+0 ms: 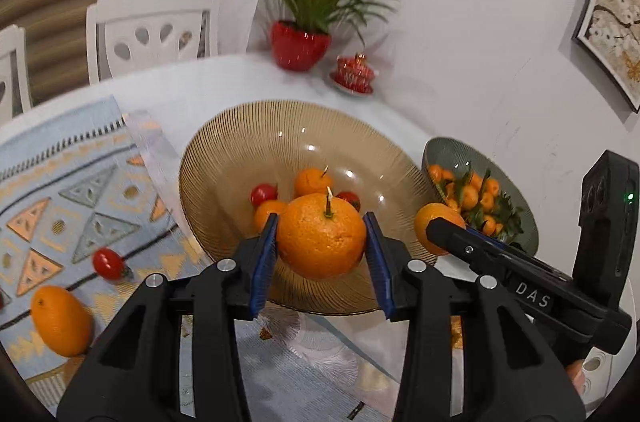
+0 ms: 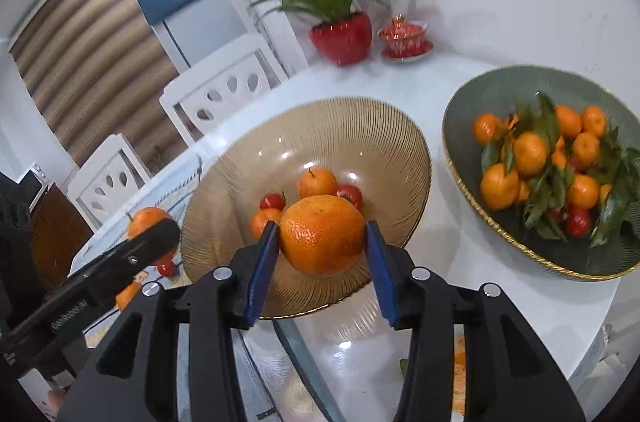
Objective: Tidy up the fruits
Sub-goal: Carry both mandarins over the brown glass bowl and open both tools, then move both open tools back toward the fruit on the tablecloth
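Left gripper (image 1: 322, 242) clamps 1 large stemmed orange (image 1: 322, 236) between its blue pads (image 1: 264, 262), held above the near rim of the amber glass bowl (image 1: 240, 142); my right gripper (image 2: 322, 242) likewise clamps a second orange (image 2: 322, 234) over the same bowl (image 2: 360, 126). Bowl contents visible in both views: 2 smaller oranges and 2 red tomatoes. Far right, a green bowl (image 2: 472, 102) holds leafy mandarins and small red fruit. On the patterned mat (image 1: 60, 182) at left lie 1 loose orange (image 1: 60, 320) and 1 tomato (image 1: 108, 263). Hazards, as I judge them: both hands converge on 1 bowl, so the fingers may knock together near the rim; each fruit is pinched only at its sides, so a slack squeeze could let it slip; released from this height, an orange could strike the glass, bruise the tomatoes beneath, or bounce out onto the white table (image 2: 460, 262); a release too near the rim could tip fruit onto the mat.
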A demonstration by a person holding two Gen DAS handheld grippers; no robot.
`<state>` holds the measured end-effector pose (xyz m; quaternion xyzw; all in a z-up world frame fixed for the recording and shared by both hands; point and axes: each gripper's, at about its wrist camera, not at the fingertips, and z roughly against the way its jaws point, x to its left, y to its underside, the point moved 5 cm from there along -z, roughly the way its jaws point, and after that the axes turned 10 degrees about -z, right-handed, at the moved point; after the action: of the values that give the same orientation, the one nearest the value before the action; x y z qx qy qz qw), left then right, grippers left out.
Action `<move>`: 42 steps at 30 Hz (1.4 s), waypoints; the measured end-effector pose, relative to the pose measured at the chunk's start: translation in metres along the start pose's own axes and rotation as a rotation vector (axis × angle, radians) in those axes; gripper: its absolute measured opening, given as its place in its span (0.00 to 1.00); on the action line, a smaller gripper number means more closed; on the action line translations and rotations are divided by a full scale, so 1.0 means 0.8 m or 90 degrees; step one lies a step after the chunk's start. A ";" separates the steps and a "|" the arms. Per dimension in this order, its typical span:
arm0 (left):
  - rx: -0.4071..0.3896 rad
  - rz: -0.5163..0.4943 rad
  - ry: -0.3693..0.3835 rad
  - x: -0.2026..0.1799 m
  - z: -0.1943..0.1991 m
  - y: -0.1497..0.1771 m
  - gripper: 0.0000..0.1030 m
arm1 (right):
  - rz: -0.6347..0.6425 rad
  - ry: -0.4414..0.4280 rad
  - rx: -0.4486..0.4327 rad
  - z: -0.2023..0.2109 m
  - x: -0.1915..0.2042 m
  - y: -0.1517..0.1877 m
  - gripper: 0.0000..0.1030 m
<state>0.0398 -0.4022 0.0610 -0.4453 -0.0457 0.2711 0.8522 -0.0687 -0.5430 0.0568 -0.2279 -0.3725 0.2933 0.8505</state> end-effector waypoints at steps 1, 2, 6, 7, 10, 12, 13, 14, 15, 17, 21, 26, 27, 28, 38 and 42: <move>0.004 0.003 0.008 0.002 -0.006 0.002 0.40 | 0.002 0.005 0.004 -0.004 0.000 0.002 0.42; 0.005 0.006 0.012 0.003 -0.009 0.003 0.40 | 0.004 0.009 0.007 -0.005 -0.001 0.003 0.42; 0.018 0.010 0.010 0.007 -0.023 0.006 0.40 | 0.009 0.015 0.019 -0.014 0.001 0.006 0.42; 0.021 0.011 0.012 0.007 -0.027 0.007 0.40 | 0.010 0.019 0.021 -0.016 0.002 0.007 0.42; 0.019 0.013 0.013 0.008 -0.032 0.008 0.42 | 0.009 0.021 0.029 -0.022 0.001 0.008 0.43; 0.016 0.017 0.016 0.009 -0.031 0.008 0.56 | 0.011 0.025 0.028 -0.022 0.000 0.008 0.44; 0.013 0.018 0.014 0.010 -0.029 0.008 0.56 | 0.012 0.026 0.026 -0.022 0.002 0.007 0.44; 0.014 0.017 0.011 0.011 -0.029 0.008 0.56 | 0.013 0.026 0.024 -0.021 0.002 0.007 0.44; 0.015 0.016 0.010 0.012 -0.027 0.009 0.56 | 0.014 0.026 0.022 -0.017 0.003 0.007 0.44; 0.012 0.019 0.008 0.015 -0.021 0.009 0.57 | 0.015 0.024 0.016 -0.014 0.004 0.005 0.44; -0.002 0.031 0.005 0.023 -0.003 0.011 0.64 | 0.008 0.019 0.011 -0.007 0.004 0.004 0.44; -0.012 0.032 -0.003 0.027 0.015 0.014 0.64 | 0.007 0.014 0.012 -0.001 0.009 0.007 0.47; -0.013 0.032 -0.003 0.028 0.019 0.015 0.64 | 0.011 0.012 0.012 0.001 0.012 0.009 0.48; -0.016 0.034 -0.002 0.029 0.024 0.016 0.64 | 0.014 0.010 0.012 0.003 0.015 0.010 0.49; -0.096 0.105 -0.032 0.075 0.110 0.020 0.91 | 0.045 -0.019 0.003 0.027 0.055 0.029 0.53; -0.129 0.109 -0.077 0.101 0.158 0.021 0.93 | 0.064 -0.036 0.007 0.031 0.077 0.038 0.54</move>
<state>0.0609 -0.2611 0.1101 -0.5139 -0.0860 0.3635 0.7723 -0.0634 -0.4753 0.0843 -0.2336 -0.3826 0.3442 0.8250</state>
